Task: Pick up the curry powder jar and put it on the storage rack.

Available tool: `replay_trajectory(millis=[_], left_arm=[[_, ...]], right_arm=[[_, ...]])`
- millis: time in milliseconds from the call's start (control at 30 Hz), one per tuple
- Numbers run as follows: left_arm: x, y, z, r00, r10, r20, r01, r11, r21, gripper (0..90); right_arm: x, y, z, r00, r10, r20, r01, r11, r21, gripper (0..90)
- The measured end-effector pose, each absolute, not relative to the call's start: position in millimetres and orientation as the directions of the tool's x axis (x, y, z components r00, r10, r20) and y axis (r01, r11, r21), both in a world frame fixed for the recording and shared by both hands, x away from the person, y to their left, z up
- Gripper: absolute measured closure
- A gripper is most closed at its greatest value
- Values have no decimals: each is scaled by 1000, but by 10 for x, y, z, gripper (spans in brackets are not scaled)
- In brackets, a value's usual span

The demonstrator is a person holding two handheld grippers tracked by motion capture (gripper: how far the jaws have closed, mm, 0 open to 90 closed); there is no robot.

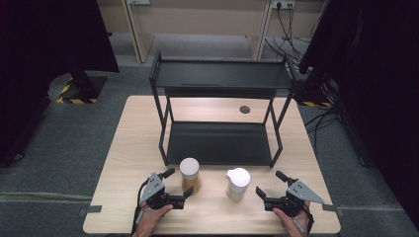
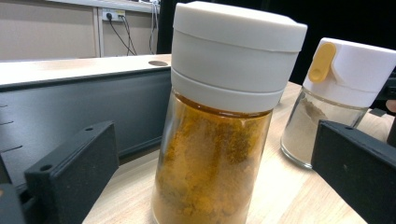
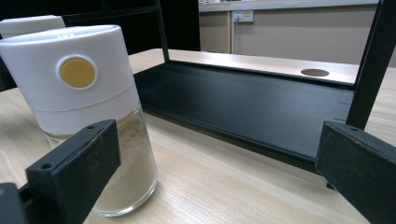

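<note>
The left gripper [image 1: 179,183] has its jaws spread around the orange jar [image 2: 219,140], whose base is cut off in the left gripper view. The right gripper [image 1: 271,183] is spread too, with the pale jar [image 3: 88,116] beside its left jaw. The right gripper view shows that jar's yellow button [image 3: 78,73], hidden from above. Both jars stand before the rack [image 1: 217,143].
</note>
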State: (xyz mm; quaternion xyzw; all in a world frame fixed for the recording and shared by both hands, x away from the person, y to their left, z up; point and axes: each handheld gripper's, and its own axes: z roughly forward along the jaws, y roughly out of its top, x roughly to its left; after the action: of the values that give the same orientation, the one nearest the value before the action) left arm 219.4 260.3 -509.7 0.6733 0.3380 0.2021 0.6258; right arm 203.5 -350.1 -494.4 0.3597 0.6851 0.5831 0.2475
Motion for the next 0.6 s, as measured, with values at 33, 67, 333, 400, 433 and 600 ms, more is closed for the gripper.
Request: replay_trajectory(millis=[33,67,333,400,433,600], left_arm=[[2194,2602,-5098,691,707,-151,203,11,979,3],[2193,2601,-5098,691,706,-153,205,11,979,2],[2194,2608,-5098,695,703,-154,205,12,979,3],[2197,2608,-5098,695,702,-155,206,12,979,3],[2198,2609,-5096,696,702,-153,205,10,979,3],[2185,2614,-5093,698,702,-145,199,4,980,3]], right_arm=[[2035,-3502,-4944,-619,781,81,205,61,977,3],[2034,-3502,-4946,-618,781,84,205,58,977,3],[2012,-3486,-4955,-615,784,86,207,55,977,4],[2016,-3489,-4956,-613,785,90,210,53,976,4],[2017,-3493,-4959,-612,785,96,213,47,976,4],[2018,-3502,-4958,-611,785,106,217,37,976,3]])
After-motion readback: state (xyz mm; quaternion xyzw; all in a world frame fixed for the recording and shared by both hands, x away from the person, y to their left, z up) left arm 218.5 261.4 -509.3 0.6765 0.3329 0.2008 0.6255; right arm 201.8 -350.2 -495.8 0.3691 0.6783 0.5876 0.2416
